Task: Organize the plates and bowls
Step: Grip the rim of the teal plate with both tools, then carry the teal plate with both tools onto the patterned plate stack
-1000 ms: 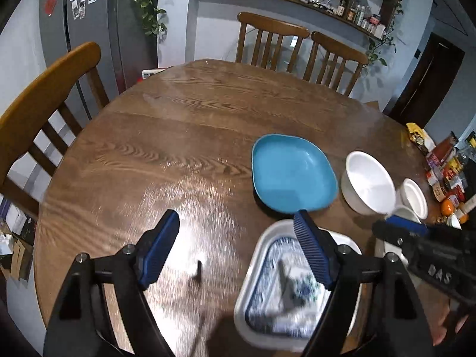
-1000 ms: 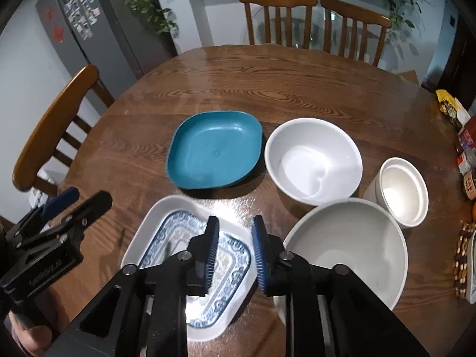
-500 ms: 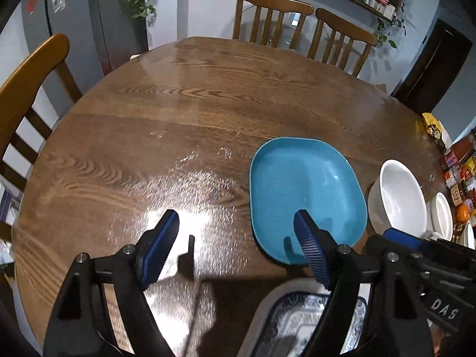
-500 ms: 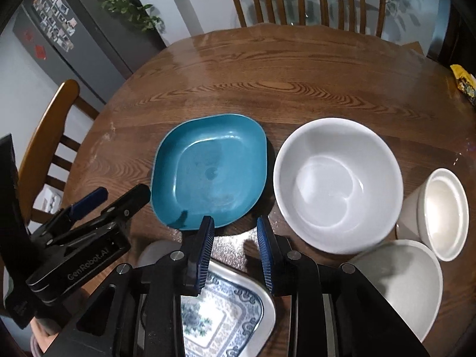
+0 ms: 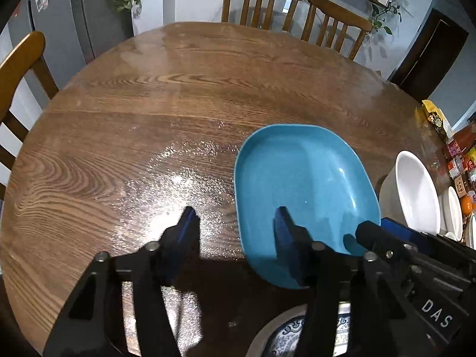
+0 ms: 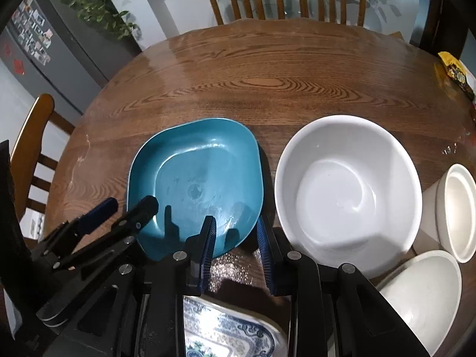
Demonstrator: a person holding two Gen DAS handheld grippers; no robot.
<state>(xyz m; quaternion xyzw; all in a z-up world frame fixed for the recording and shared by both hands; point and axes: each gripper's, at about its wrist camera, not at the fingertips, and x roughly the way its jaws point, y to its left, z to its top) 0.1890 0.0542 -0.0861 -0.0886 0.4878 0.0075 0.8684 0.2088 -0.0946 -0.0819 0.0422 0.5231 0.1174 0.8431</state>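
Observation:
A teal-blue squarish plate (image 5: pixel 303 184) lies on the round wooden table (image 5: pixel 148 104). My left gripper (image 5: pixel 235 220) straddles the plate's left rim, one finger over the wood and one over the plate. Its jaws are closing and the pads stand apart from the rim. In the right wrist view the same plate (image 6: pixel 196 184) has its near right rim between the fingers of my right gripper (image 6: pixel 236 232), which stands narrowly open without pressing. A large white bowl (image 6: pixel 348 193) sits just right of the plate.
A blue-and-white patterned plate (image 6: pixel 226 333) lies under both grippers at the near edge. A small white bowl (image 6: pixel 455 211) and an off-white bowl (image 6: pixel 422 297) stand at the right. Packets (image 5: pixel 458 160) crowd the table's right rim. Wooden chairs (image 5: pixel 261 3) ring the table.
Both grippers moved forward and down, from over the patterned plate to the blue plate's near rim. The left jaws have narrowed; the right jaws kept their gap.

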